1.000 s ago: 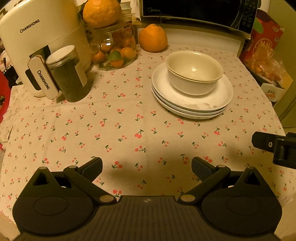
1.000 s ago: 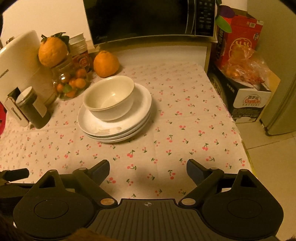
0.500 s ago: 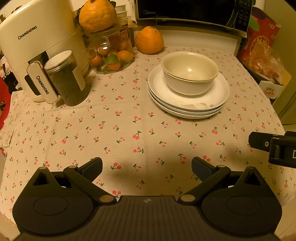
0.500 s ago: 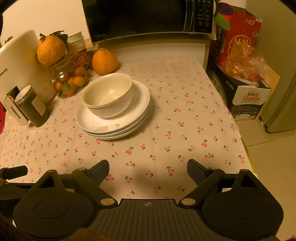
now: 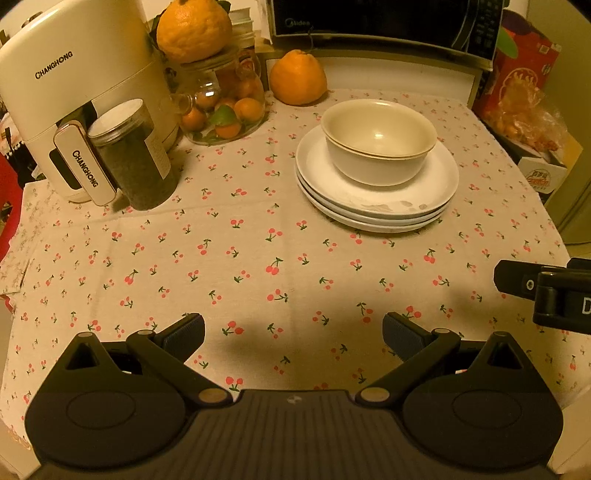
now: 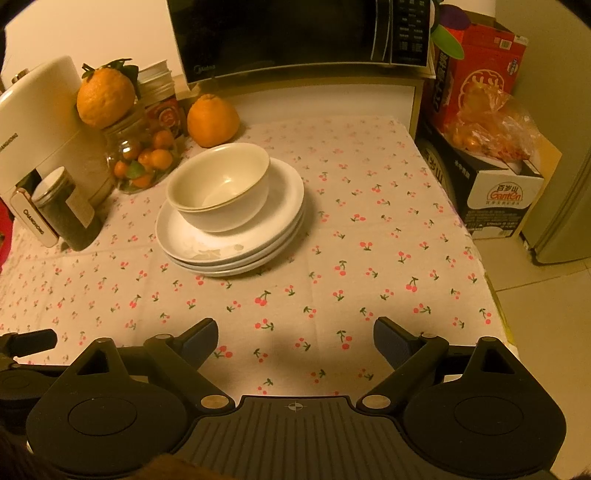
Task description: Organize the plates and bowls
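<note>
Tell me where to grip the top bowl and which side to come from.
Pinch the top bowl's near rim, one finger inside and one outside, coming down from the front. It nests in a second bowl, so only its rim stands free. The right gripper is open and holds nothing, with bare cloth between it and the plates.

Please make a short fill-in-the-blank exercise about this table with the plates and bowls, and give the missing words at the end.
1. The nested bowls sit on top of a stack of ____ white plates.
2. The jaws of the left gripper and right gripper are both ____.
3. One orange rests on the lid of the glass ____.
4. The tablecloth is printed with small red ____.

Missing words: three; open; jar; cherries
</note>
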### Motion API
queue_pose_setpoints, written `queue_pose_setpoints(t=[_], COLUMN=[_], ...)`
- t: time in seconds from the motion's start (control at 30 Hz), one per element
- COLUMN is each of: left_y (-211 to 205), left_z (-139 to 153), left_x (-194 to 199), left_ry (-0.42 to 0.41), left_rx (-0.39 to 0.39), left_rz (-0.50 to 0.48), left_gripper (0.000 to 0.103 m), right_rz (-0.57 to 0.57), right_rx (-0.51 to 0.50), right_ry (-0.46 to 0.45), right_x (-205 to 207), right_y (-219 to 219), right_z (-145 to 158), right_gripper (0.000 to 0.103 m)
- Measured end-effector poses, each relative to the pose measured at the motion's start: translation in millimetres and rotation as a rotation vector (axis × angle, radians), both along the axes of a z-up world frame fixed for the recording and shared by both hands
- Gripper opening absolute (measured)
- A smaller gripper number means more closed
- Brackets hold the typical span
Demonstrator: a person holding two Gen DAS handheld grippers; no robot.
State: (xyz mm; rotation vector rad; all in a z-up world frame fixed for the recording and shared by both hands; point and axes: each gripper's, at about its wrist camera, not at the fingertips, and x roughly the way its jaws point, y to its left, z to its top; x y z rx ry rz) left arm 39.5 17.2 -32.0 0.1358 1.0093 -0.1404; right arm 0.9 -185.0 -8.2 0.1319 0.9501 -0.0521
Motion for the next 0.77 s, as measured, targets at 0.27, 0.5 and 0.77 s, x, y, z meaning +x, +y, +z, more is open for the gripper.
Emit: queue_pose_setpoints(t=[0.27, 0.5, 0.77], left_y=[-1.6, -2.3, -2.5], left_z=[-0.8, 0.6, 0.3], left_x=[-1.4, -2.0, -0.7], left_ry=[0.009, 0.009, 0.019], left_rx=[-0.006, -0.007, -0.007], left_rz=[-0.001, -0.007, -0.019], left_gripper=[0.103, 0.103, 0.103], right_rz=[0.002, 0.002, -0.001], right_rx=[0.000, 0.000, -0.001], right_ry=[0.001, 0.001, 0.002], right_x=[0.2, 0.2, 0.1], right_y=[-0.1, 0.1, -0.2], right_z=[-0.2, -0.4, -1.7], right_gripper=[0.093, 0.093, 0.093])
